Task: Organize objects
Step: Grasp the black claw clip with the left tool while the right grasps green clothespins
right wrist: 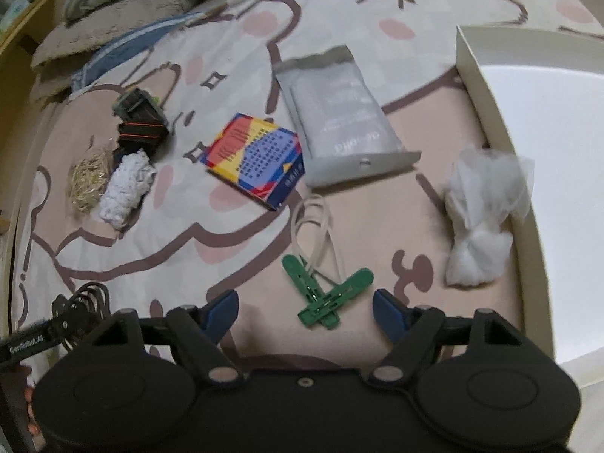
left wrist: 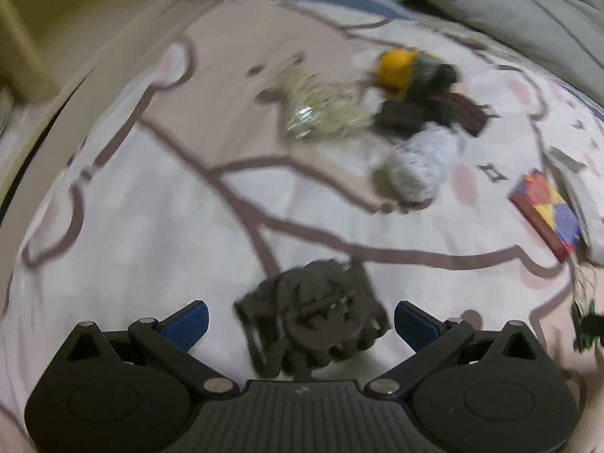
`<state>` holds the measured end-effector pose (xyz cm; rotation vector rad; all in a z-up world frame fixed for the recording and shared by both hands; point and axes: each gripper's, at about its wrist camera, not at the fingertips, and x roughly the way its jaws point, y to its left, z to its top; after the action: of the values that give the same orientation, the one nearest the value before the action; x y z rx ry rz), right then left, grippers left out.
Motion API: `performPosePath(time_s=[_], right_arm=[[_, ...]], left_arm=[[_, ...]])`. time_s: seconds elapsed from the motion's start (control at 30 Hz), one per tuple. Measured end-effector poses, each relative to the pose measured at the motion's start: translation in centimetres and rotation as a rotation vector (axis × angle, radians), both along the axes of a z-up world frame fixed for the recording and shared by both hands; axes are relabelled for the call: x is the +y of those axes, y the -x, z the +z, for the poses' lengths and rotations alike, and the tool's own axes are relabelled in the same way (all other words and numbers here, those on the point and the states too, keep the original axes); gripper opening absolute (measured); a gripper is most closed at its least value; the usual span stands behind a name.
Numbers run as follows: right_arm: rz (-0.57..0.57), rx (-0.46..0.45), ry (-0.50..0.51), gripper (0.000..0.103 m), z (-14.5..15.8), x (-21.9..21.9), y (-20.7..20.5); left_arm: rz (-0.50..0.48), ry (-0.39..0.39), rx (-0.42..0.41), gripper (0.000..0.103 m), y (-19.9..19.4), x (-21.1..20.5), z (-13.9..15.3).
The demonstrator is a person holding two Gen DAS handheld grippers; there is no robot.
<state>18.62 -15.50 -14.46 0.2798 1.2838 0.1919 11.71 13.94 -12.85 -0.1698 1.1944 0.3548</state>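
I have my left gripper [left wrist: 300, 321] spread wide around the dark clip [left wrist: 313, 326] and my right gripper [right wrist: 305, 311] spread around the green pegs [right wrist: 326, 294], near the box [right wrist: 468, 60], so next I squeeze both.

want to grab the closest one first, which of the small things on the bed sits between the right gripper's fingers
The pair of green clips tied to pale cord. They lie between the right gripper's open fingers; the colourful box and white bundle lie farther off.

Each black claw [right wrist: 305, 307] has blue fingertips [right wrist: 222, 311] and silver pivot screws.
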Motion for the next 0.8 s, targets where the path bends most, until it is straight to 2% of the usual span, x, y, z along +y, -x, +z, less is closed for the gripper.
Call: performPosePath(time_s=[0.1,0.2,0.27,0.33,0.4,0.47,0.53,0.6,0.7,0.8], right_arm=[[-0.028,0.021,-0.011,0.072,-0.6,-0.1,-0.1],[-0.025,0.036,0.002,0.065,-1.0,0.2,-0.2],[-0.023,0.035,0.011,0.055,-1.0,0.4,-0.2],[-0.024,0.034,0.015,0.047,-1.1,0.3,-0.2],[-0.033,0.033,0.013,0.038,-1.1,0.0,-0.2],[-0.035,0.037,0.013,0.026,-1.1,-0.2,-0.2],[-0.03,0.035,0.002,0.026,-1.0,-0.4,0.0],[-0.02,0.027,-0.01,0.026,-0.8,-0.4,0.2],[-0.005,0.002,-0.025,0.026,-0.3,-0.2,0.5],[0.009,-0.02,-0.028,0.026,0.4,0.0,0.7]], left_arm=[[0.085,0.055,0.011,0.103,0.2,0.8,-0.2],[0.141,0.118,-0.016,0.103,0.3,1.5,0.2],[0.178,0.138,-0.041,0.103,0.6,2.0,0.6],[0.199,0.151,-0.052,0.1,0.6,2.4,0.8],[0.218,0.18,-0.047,0.085,0.8,2.9,0.7],[0.236,0.229,-0.04,0.081,0.9,3.3,0.3],[0.244,0.263,-0.054,0.074,1.2,3.6,0.4],[0.23,0.265,-0.069,0.06,1.4,3.5,0.8],[0.2,0.261,-0.068,0.053,1.1,3.0,1.1],[0.152,0.233,-0.064,0.053,0.9,2.1,1.4]])
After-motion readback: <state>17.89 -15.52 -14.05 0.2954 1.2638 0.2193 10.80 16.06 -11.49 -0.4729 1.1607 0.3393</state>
